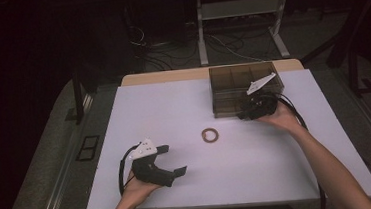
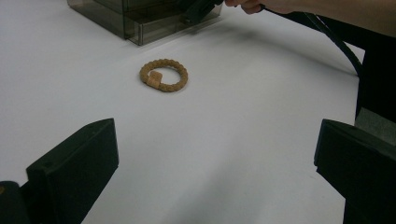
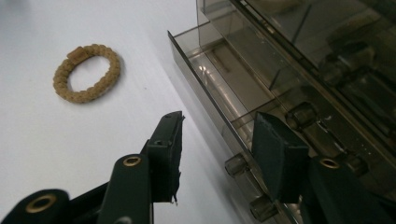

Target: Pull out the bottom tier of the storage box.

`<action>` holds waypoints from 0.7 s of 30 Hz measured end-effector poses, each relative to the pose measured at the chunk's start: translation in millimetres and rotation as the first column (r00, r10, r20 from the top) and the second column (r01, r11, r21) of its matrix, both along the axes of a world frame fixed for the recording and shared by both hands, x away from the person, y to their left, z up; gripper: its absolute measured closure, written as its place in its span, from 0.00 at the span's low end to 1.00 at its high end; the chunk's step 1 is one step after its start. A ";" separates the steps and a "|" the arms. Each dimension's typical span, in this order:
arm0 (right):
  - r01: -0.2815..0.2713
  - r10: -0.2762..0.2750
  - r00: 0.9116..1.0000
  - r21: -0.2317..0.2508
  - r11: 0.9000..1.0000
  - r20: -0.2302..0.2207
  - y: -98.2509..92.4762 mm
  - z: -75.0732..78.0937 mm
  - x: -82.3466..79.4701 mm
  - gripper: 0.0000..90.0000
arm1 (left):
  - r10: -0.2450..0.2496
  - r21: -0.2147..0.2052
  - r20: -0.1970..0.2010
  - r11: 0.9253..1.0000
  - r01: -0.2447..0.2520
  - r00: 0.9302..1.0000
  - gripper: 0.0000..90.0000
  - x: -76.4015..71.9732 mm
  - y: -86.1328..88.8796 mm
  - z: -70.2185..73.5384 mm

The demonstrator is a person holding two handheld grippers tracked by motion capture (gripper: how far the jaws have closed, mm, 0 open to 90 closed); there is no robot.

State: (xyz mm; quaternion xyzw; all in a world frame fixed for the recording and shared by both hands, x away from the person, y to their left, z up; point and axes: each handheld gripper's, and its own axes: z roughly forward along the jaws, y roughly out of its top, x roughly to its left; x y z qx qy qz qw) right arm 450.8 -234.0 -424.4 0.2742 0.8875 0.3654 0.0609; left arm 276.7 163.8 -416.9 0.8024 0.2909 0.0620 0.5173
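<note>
the right gripper point(image 3: 217, 140) is positioned at the drawer point(image 3: 219, 100) front of the smoked box point(image 1: 245, 87), jaws straddling a knob point(image 3: 236, 164), apparently not yet clamped. the braided ring point(image 1: 210, 135) lies at the box's seven o'clock. the left gripper point(image 1: 170, 161) is held released.

Dim and grainy all round in the high view, with only the white rectangular tabletop point(image 1: 184, 109) lit, evenly and from above; floor and room behind sunk in near-black. Soft, faint shadows under hands and tools. Brighter and sharper in the two gripper views. Pale glare streaks on the smoky transparent plastic drawer box point(image 3: 299, 70), with murky reflections in its panels. Small dark shadow hugging the tan braided cord ring point(image 2: 163, 75). Nearest black jaws slightly soft, out of focus. Mild bending of straight lines toward the edges.
</note>
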 end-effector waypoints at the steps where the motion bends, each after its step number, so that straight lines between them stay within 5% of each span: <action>1: 0.002 -0.002 1.000 0.000 1.000 0.001 -0.4 -0.9 0.9 0.59 | 0.000 0.000 0.000 1.000 0.000 1.000 0.00 -0.1 0.0 0.0; 21: -0.008 0.008 1.000 -0.014 1.000 -0.003 0.7 -8.2 8.3 0.77 | -0.004 -0.002 -0.002 1.000 0.004 1.000 0.00 0.1 0.1 -0.2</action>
